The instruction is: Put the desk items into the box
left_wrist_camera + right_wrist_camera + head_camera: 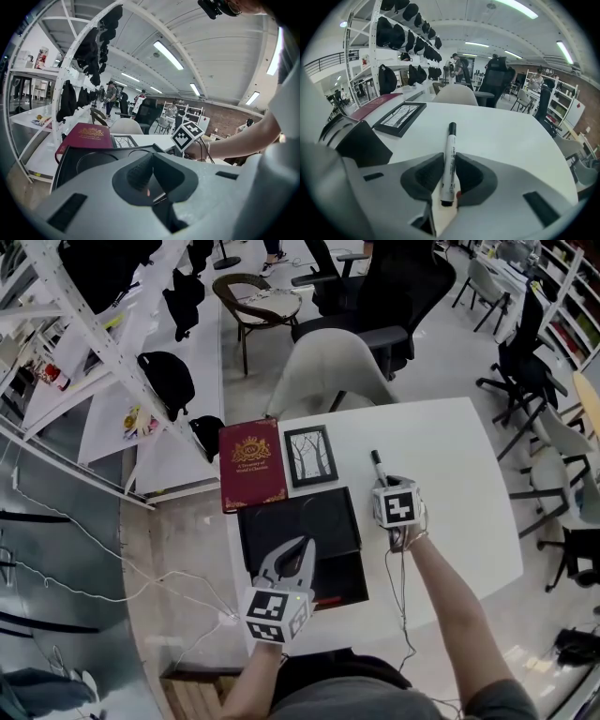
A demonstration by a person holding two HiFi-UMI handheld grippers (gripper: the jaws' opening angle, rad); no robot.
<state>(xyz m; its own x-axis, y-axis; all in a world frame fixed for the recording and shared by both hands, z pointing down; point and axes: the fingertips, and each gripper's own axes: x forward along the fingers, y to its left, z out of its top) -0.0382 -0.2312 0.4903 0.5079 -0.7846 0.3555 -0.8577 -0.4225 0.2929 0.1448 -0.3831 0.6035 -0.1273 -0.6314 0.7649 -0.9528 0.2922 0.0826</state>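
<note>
Right gripper view — slim cylindrical white marker (449, 159)

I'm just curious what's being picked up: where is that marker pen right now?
The marker lies on the white table at the head view's right, gripped between the jaws of the right gripper, just right of the framed picture.

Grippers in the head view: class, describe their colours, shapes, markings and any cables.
Both the left gripper and right gripper are pale grey plastic, their curved jaws lined with dark pads. Each carries a white cube with black square markers. A thin cable trails from the right one beside the arm.
</note>
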